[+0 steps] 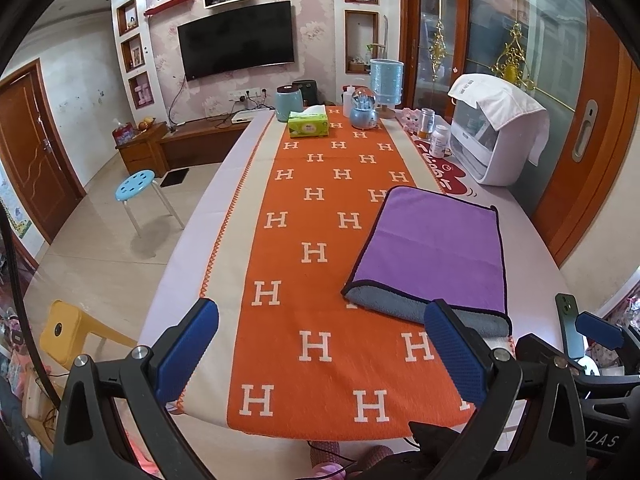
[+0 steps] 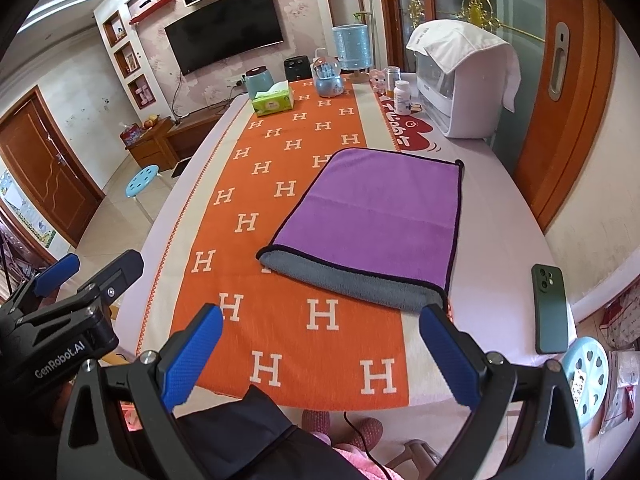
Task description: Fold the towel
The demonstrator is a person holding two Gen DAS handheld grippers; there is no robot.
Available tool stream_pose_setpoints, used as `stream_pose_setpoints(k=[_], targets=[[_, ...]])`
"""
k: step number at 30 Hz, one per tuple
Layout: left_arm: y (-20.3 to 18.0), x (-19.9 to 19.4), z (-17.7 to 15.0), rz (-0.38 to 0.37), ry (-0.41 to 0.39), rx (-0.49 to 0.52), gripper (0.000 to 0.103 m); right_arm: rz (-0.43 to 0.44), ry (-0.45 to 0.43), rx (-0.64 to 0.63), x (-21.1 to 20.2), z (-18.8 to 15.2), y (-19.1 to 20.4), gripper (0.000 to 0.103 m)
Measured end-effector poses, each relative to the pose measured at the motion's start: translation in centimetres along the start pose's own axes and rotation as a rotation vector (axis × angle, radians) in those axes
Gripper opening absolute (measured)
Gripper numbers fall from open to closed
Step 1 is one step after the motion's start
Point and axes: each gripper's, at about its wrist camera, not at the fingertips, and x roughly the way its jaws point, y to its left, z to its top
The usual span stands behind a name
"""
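A purple towel (image 1: 432,248) with a grey underside and dark trim lies folded on the table, partly on the orange H-pattern runner (image 1: 312,264). Its grey lower layer sticks out at the near edge. It also shows in the right wrist view (image 2: 376,216). My left gripper (image 1: 320,344) is open and empty, above the near end of the runner, left of the towel's near edge. My right gripper (image 2: 320,352) is open and empty, just in front of the towel's near edge. The left gripper also shows in the right wrist view (image 2: 68,276), at the far left.
A dark green phone (image 2: 550,308) lies right of the towel. A white appliance (image 2: 460,84) under a cloth, bottles (image 2: 402,96), a green tissue box (image 2: 274,102) and a blue lamp (image 2: 352,46) stand at the far end. A blue stool (image 1: 136,186) stands left of the table.
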Motion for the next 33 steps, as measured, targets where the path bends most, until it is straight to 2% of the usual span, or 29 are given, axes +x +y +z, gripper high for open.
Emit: stream_pose_setpoints(k=[22, 33], targets=[[2.8, 2.0, 0.9, -0.121, 0.009, 0.076, 0.102, -0.062, -0.020, 0.094, -0.1, -0.9, 2.5, 0.099], [1.8, 4.3, 1.0, -0.204, 0.068, 0.142, 0.102, -0.118, -0.047, 0.153, -0.3, -1.6, 2.1, 0.097]])
